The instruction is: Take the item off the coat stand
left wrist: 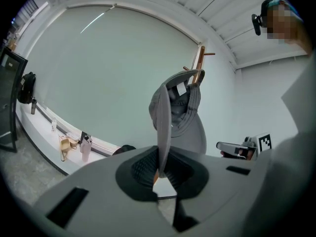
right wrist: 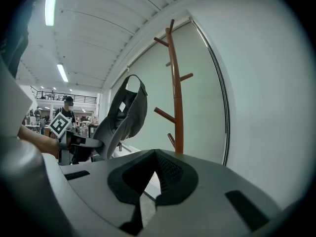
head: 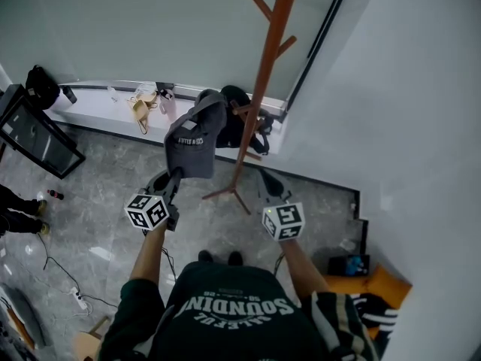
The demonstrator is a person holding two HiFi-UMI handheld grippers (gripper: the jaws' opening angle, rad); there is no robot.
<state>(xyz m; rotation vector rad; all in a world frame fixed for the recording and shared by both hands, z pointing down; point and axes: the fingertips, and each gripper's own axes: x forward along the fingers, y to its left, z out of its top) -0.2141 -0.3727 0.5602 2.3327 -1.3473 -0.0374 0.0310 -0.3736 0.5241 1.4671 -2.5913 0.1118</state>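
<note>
Pale blind (head: 150, 28) and grey stone floor (head: 113, 201) fill most of the head view, with a white sill (head: 98, 105) running along the foot of the blind. Rising from the floor in front of that sill is the brown wooden coat stand (head: 259, 89), its upper pegs bare. A dark bag (head: 239, 115) sits close against the stand's lower part; whether it hangs from a peg or rests on the sill I cannot tell. The grey cap (head: 197, 138) is just left of the coat stand and clear of it, and the right gripper view shows open air between cap and pole, so I judge the lift-off itself to be done. The cap stands up from the left gripper (head: 174, 177), which sits left of the stand's base and grips the brim edge-on, probably because the stiff brim is the easiest part to pinch firmly. Its fingers (left wrist: 140, 169) are almost fully together, clamped on that thin brim, with the crown flopping above. The right gripper (head: 269, 183) waits just right of the stand's base, its fingers (right wrist: 173, 174) drawn together around nothing, apparently kept aside since one grip carries the cap. Left of the stand along the sill lie a beige item (head: 140, 111) and a small bottle (head: 167, 104).
</note>
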